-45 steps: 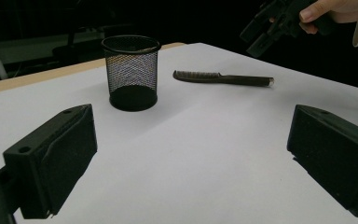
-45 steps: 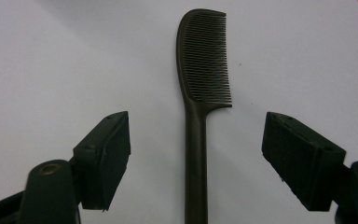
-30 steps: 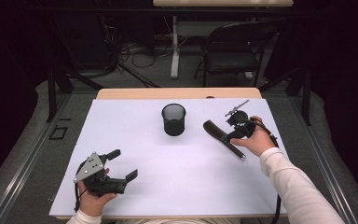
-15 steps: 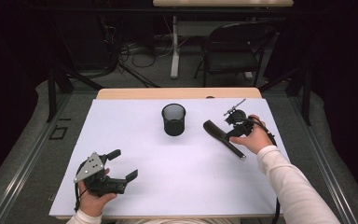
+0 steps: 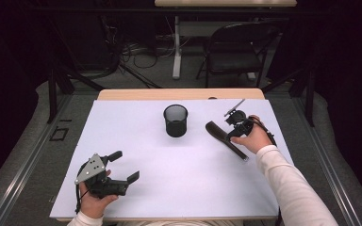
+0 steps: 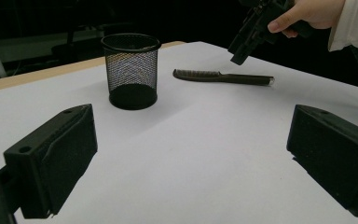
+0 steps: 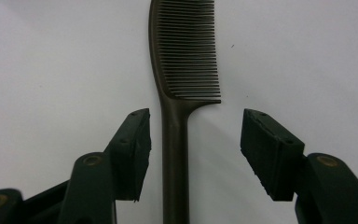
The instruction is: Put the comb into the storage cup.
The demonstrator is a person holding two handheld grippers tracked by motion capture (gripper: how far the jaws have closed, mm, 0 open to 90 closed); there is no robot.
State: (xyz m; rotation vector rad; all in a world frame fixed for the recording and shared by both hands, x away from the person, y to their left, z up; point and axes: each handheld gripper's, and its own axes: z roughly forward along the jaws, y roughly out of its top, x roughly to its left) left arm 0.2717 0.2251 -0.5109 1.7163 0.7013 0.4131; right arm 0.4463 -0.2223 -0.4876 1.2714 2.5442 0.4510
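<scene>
A dark comb [image 5: 224, 138] lies flat on the white table sheet [image 5: 188, 179], right of a black mesh cup [image 5: 176, 121]. My right gripper [image 5: 232, 129] hangs just over it, pointing down. In the right gripper view the comb's handle [image 7: 175, 154] runs between the jaws of the right gripper [image 7: 195, 126]. The jaws have just been closing, and a gap remains on each side of the handle. My left gripper [image 5: 125, 165] rests at the near left, open, with nothing between its pads [image 6: 56, 154]. It faces the cup [image 6: 131, 70], the comb [image 6: 223, 77] and the right gripper [image 6: 244, 42].
The sheet covers most of a wooden table, whose far edge [image 5: 179, 94] shows as a bare strip. A folding chair [image 5: 238, 52] and floor cables [image 5: 132, 52] lie beyond it. Dark floor surrounds the table.
The right hand has edged slightly toward the comb. The left gripper has kept still.
</scene>
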